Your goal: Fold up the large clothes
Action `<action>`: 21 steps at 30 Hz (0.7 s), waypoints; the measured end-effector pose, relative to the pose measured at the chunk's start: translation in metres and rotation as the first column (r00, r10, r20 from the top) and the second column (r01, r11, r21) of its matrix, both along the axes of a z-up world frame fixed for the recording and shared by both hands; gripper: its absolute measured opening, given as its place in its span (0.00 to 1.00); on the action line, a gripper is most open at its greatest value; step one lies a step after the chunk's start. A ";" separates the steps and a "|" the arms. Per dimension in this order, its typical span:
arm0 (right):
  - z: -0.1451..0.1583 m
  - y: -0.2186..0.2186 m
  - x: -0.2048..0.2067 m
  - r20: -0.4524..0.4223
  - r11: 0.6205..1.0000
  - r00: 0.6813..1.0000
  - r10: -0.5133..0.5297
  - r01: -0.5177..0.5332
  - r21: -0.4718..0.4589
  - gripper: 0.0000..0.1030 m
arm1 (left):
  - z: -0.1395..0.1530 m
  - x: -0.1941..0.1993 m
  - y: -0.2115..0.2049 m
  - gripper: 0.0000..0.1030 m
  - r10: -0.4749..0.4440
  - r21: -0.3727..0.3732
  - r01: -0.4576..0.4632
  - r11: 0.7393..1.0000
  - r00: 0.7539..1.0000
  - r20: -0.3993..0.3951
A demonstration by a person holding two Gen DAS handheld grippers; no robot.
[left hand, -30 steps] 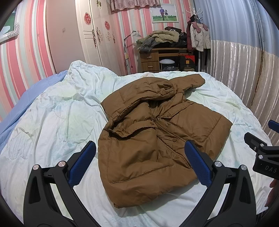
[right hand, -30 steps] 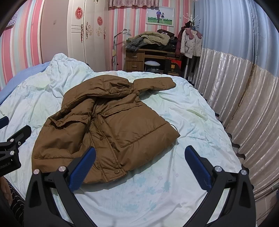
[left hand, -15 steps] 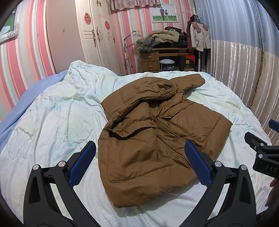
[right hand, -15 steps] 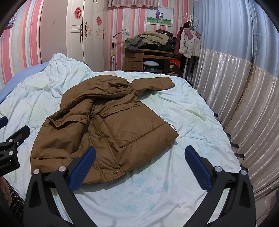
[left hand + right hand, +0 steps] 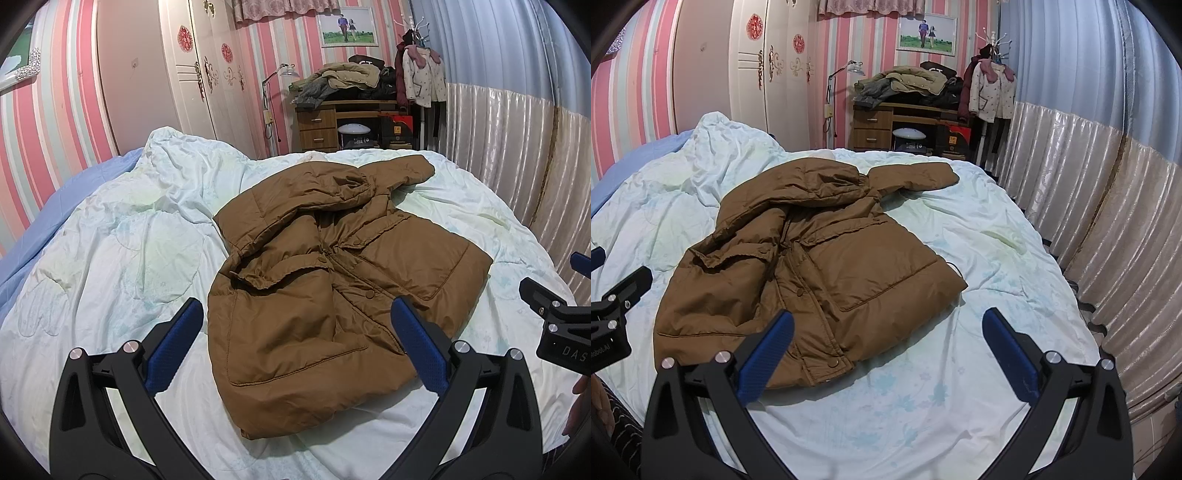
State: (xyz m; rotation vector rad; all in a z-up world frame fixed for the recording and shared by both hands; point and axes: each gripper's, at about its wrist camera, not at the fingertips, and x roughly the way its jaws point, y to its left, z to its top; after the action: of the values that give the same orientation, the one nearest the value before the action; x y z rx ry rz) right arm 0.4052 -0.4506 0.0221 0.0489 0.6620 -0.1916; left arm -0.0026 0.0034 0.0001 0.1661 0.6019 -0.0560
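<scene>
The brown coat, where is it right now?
The brown coat lies crumpled in the middle of the pale quilt on the bed, ahead of both grippers, untouched.

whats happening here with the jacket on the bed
A person is holding a two-finger gripper in each hand over a bed, about to fold a brown puffer jacket. The jacket lies rumpled on the pale quilt, one sleeve stretched toward the far side. The left gripper and the right gripper are both open and hover near the jacket's near edge, holding nothing. No fold has been made yet.
</scene>
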 end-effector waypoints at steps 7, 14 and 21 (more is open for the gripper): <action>0.000 0.001 0.000 -0.001 1.000 1.000 -0.001 0.001 -0.001 0.99 | -0.008 0.002 -0.005 0.97 -0.001 0.004 0.001 1.000 1.000 -0.002; -0.001 -0.003 0.001 -0.001 1.000 1.000 -0.002 0.002 -0.001 0.99 | -0.008 0.002 -0.005 0.97 0.000 0.004 0.000 1.000 1.000 -0.004; 0.000 -0.002 0.001 -0.001 1.000 1.000 -0.001 0.001 -0.001 0.99 | -0.008 0.003 -0.005 0.97 -0.001 0.003 0.001 1.000 1.000 -0.004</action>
State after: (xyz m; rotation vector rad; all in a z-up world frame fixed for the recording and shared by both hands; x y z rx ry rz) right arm 0.4061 -0.4526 0.0219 0.0481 0.6629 -0.1932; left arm -0.0001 -0.0014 -0.0079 0.1696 0.6062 -0.0560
